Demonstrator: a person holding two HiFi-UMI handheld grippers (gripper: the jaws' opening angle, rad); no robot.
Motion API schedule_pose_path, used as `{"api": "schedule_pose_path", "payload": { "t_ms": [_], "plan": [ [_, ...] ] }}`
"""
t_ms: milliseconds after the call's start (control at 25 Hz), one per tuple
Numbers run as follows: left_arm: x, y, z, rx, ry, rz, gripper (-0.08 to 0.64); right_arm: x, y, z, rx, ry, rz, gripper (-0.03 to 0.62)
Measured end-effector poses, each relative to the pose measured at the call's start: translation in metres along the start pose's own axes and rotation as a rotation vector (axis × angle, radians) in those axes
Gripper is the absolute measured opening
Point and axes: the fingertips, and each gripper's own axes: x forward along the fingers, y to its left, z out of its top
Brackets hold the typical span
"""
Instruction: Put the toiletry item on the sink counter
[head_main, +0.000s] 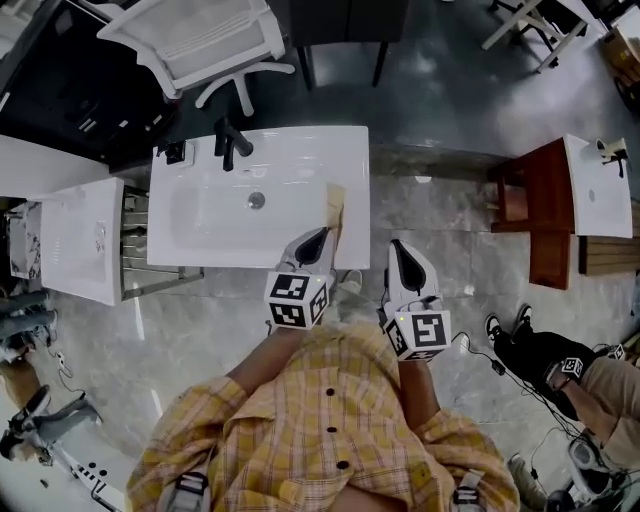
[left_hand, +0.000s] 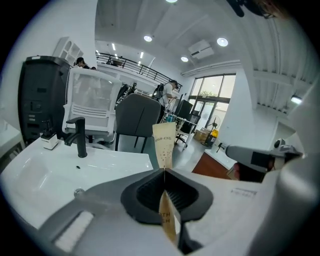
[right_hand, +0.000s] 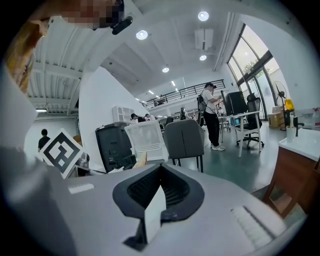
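left gripper (head_main: 322, 236) clamps a tan sachet (head_main: 335, 204) over the right edge of the sink counter (head_main: 300, 160); right gripper (head_main: 398, 248), jaws together, hangs beside that edge

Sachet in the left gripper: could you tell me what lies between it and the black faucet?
Only bare white sink top, in the left gripper view.
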Motion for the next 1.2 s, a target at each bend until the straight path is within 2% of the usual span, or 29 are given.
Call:
{"api": "schedule_pose_path", "payload": {
  "t_ms": [280, 560, 1200],
  "plan": [
    [0.04, 0.006, -0.019, -0.078, 0.059, 0.061, 0.003, 0.01, -0.026, -0.013, 0.021, 0.023, 0.035, 0.0],
    [0.077, 0.024, -0.034, -0.126, 0.109, 0.11, 0.003, 0.02, -0.032, -0.028, 0.033, 0.062, 0.06, 0.0],
    [0.147, 0.05, -0.068, -0.184, 0.216, 0.163, 0.003, 0.017, -0.054, -0.05, 0.034, 0.113, 0.029, 0.0]
  ]
}}
